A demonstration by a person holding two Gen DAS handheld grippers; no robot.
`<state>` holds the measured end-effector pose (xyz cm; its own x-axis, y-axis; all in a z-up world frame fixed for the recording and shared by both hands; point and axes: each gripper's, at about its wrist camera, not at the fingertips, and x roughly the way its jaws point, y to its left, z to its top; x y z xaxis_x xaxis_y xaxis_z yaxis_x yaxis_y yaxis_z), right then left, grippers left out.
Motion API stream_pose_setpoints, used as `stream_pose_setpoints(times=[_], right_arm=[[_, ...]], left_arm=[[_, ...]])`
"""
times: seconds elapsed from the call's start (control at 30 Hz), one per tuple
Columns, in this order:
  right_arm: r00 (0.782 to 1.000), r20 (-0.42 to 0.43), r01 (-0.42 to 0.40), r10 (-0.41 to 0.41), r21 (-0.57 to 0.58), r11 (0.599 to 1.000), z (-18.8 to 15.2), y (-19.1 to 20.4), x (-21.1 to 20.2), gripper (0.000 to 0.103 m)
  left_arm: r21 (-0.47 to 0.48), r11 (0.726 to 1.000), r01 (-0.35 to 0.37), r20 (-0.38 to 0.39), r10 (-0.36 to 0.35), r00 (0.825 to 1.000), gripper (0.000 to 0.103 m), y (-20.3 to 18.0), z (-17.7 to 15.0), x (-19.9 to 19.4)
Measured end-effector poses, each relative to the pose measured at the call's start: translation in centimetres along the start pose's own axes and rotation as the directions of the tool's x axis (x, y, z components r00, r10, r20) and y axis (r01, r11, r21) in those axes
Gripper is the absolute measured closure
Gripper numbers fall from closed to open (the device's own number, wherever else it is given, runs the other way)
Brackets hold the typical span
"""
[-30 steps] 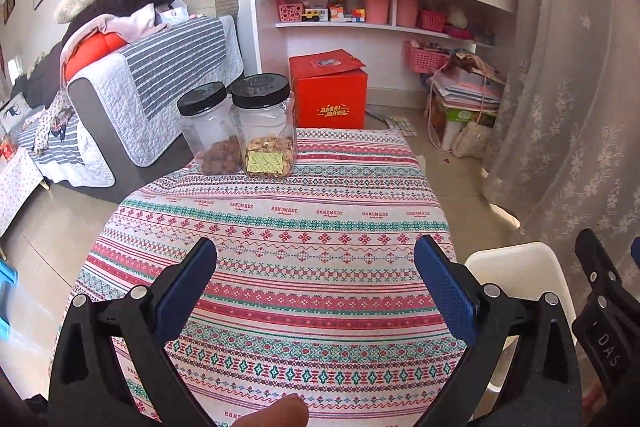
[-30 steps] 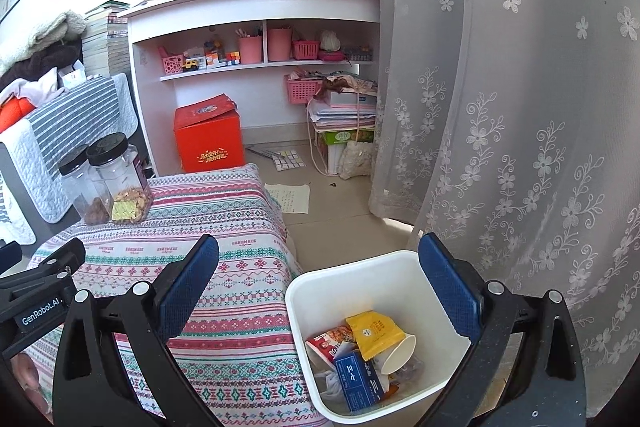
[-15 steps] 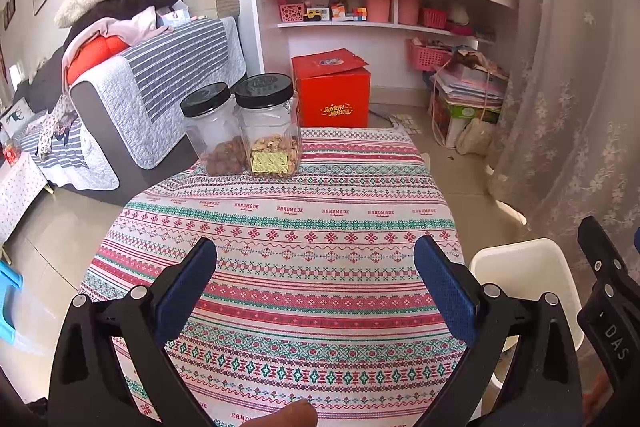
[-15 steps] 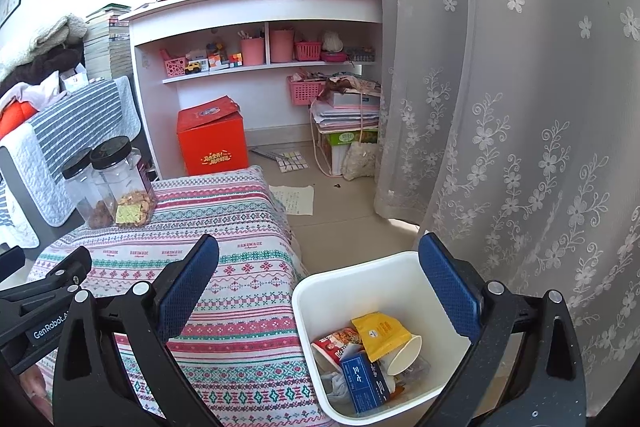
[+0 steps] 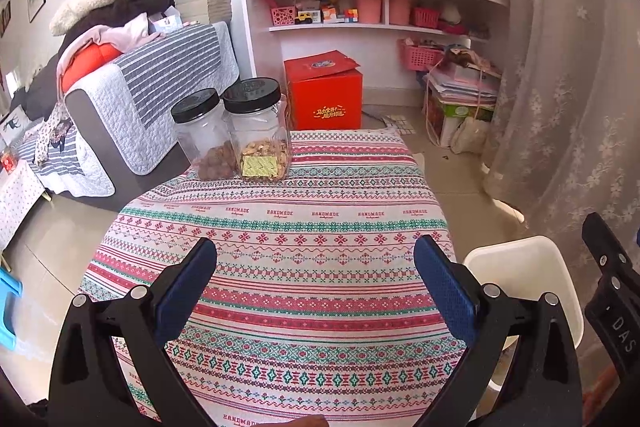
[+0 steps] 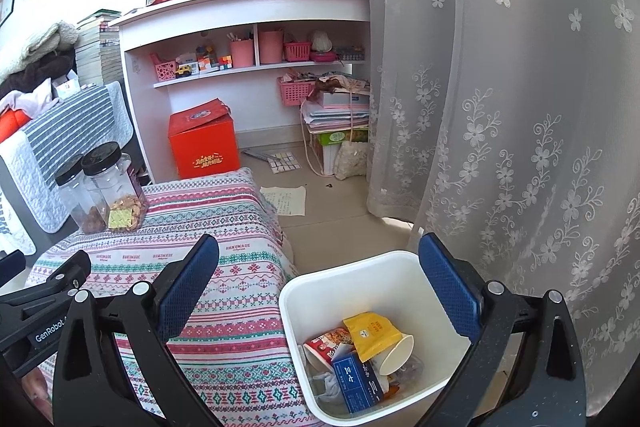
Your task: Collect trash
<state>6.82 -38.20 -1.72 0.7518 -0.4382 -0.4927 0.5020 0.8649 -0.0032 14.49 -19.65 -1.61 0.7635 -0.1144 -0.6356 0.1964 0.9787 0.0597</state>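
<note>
A white trash bin (image 6: pixel 352 269) stands on the floor right of the table; it also shows in the left wrist view (image 5: pixel 516 263). Inside lie a yellow packet (image 6: pixel 370 333), a red snack wrapper (image 6: pixel 326 341), a blue box (image 6: pixel 354 377) and a paper cup (image 6: pixel 396 355). My right gripper (image 6: pixel 319 273) is open and empty above the bin's left rim. My left gripper (image 5: pixel 315 275) is open and empty above the patterned tablecloth (image 5: pixel 288 227). No loose trash shows on the table.
Two black-lidded jars of snacks (image 5: pixel 256 131) stand at the table's far edge. A red box (image 5: pixel 324 95), a sofa (image 5: pixel 140 87), white shelves (image 5: pixel 372 7) and a lace curtain (image 6: pixel 520 107) surround the table. A paper sheet (image 6: pixel 286 201) lies on the floor.
Both grippers have drawn back and risen slightly, so table and bin look a little farther away. Both stay open and empty.
</note>
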Motion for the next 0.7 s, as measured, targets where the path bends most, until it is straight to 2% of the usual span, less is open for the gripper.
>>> stream_pose_setpoints(times=[0.6, 0.7], right_arm=[[1.000, -0.002, 0.008, -0.008, 0.008, 1.000, 0.0, -0.7, 0.3, 0.007], [1.000, -0.002, 0.008, -0.008, 0.008, 1.000, 0.0, -0.7, 0.3, 0.007]], left_arm=[[0.030, 0.999, 0.041, 0.022, -0.042, 0.999, 0.014, -1.1, -0.1, 0.4], [0.032, 0.998, 0.061, 0.030, -0.062, 0.998, 0.019, -1.2, -0.1, 0.3]])
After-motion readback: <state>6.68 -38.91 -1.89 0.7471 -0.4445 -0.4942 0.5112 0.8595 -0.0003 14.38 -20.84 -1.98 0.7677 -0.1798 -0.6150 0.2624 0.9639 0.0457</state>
